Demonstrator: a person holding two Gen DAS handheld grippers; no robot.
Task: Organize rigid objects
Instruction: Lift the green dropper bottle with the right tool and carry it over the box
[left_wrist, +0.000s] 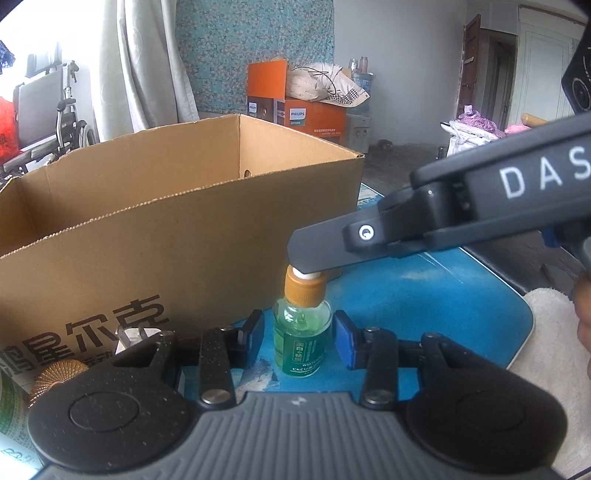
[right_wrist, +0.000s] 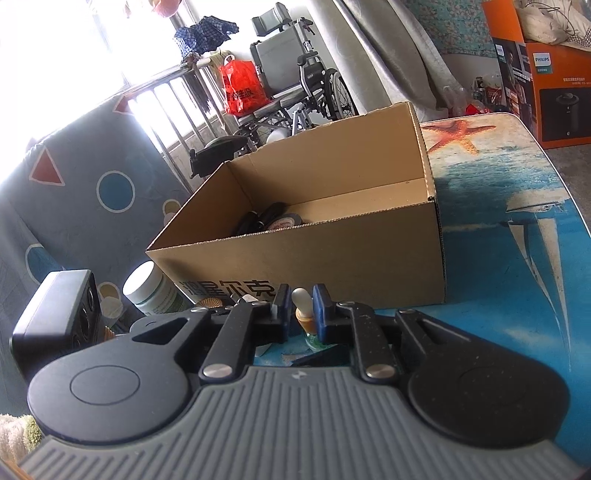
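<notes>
Risk: the small green bottle (left_wrist: 302, 334) stands upright on the blue table (left_wrist: 461, 314) just before the cardboard box (left_wrist: 177, 236), held only by its white dropper tip. A slip there would topple it. The right gripper (right_wrist: 300, 301) pinches that tip. The left gripper (left_wrist: 298, 338) stands spread, pads flanking the glass, apart from it.

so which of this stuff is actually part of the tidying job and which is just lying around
Part of the job:
- green dropper bottle, upright on the table, its white tip pinched by the right gripper
- left gripper, pads either side of the bottle, not touching
- cardboard box, some dark items already inside
- white jar beside the box

Just lying about:
- wheelchair
- orange box
- red bag
</notes>
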